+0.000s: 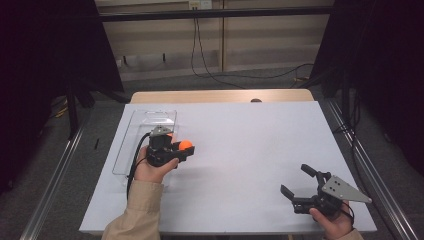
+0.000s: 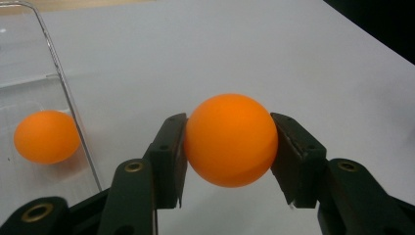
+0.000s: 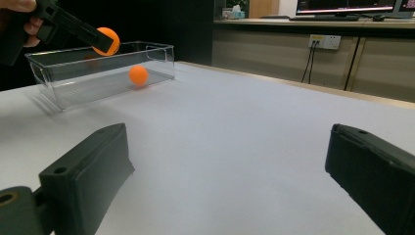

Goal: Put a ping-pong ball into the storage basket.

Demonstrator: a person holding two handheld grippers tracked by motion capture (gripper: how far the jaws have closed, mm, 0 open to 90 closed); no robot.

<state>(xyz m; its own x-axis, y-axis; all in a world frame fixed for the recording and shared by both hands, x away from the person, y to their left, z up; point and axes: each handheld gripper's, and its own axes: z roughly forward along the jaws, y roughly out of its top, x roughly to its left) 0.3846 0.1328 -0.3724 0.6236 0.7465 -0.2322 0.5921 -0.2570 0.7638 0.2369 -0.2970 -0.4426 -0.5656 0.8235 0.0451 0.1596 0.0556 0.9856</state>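
Between the left claw's (image 2: 229,161) matte jaws sits a smooth orange ball (image 2: 230,139).

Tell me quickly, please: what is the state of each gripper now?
Left gripper: closed on an orange ball, held beside the clear box.
Right gripper: open, holding nothing.

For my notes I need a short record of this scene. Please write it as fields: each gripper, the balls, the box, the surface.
left gripper: shut on the held ball, raised beside the box's right wall
held ball: orange, between the two pads
second ball: orange, lying inside the box
box: clear plastic, open top, at the table's left
right gripper: open, nothing between its jaws, near the right front corner
table: white top
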